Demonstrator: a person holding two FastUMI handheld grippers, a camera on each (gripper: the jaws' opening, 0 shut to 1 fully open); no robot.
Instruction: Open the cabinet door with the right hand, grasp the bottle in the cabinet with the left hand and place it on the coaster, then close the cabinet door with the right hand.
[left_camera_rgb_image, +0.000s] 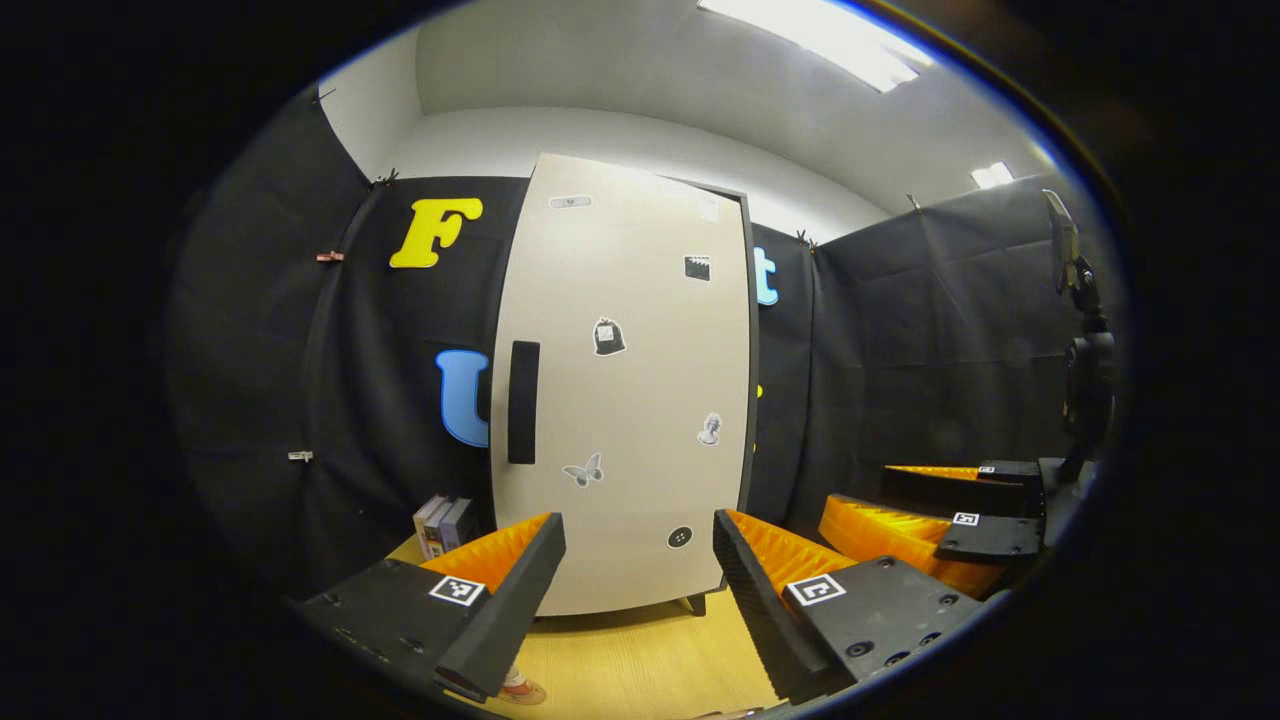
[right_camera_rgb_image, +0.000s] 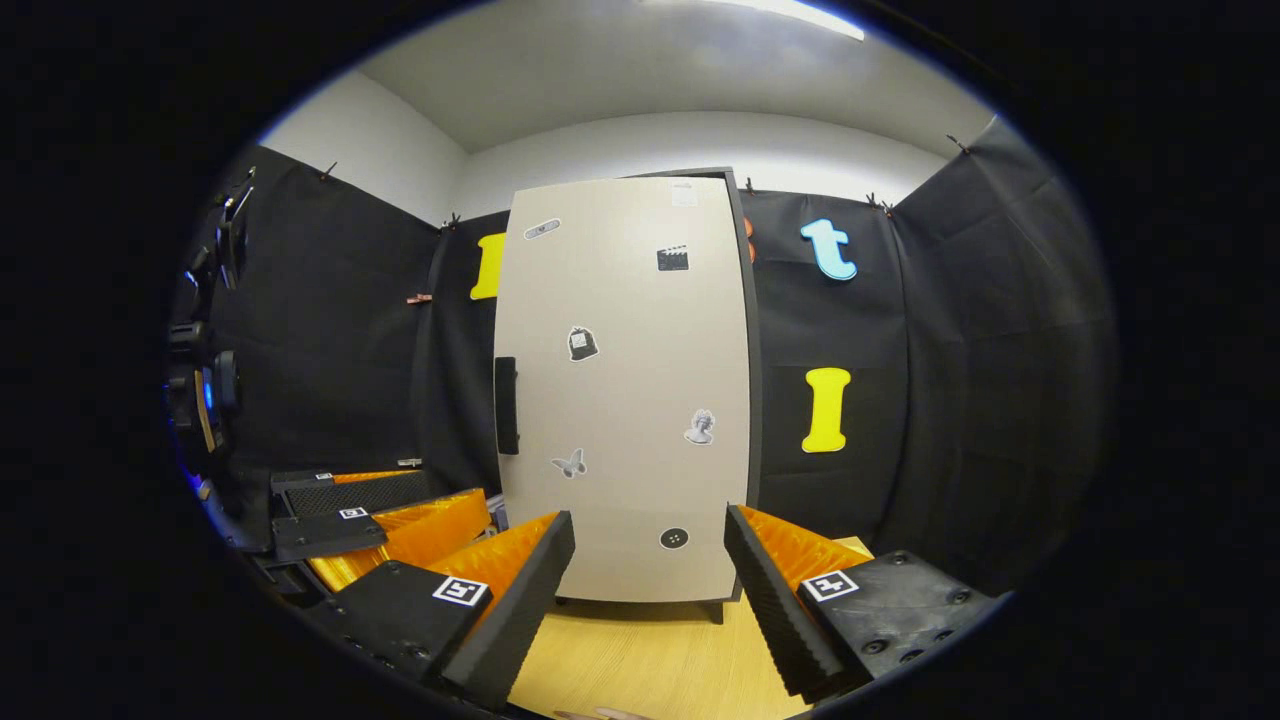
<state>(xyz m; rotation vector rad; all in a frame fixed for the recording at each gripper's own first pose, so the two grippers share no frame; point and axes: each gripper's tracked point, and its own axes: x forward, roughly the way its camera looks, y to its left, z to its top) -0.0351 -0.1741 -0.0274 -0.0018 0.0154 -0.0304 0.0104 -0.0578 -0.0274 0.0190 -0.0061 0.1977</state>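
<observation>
With both my left gripper (left_camera_rgb_image: 638, 560) and right gripper (right_camera_rgb_image: 650, 560) spread wide and empty, I'd steer the right one squarely to the shut cabinet door's (right_camera_rgb_image: 625, 390) dark handle (right_camera_rgb_image: 506, 405) (bottle presumably behind, unseen).

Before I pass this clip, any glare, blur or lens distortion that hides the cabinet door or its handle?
Left gripper view: the ceiling light is blown out, but the cabinet door is evenly lit and its handle sharp; fisheye bows the door's edges. Right gripper view: the same bowing, the door and handle crisp, with no glare on them.
</observation>
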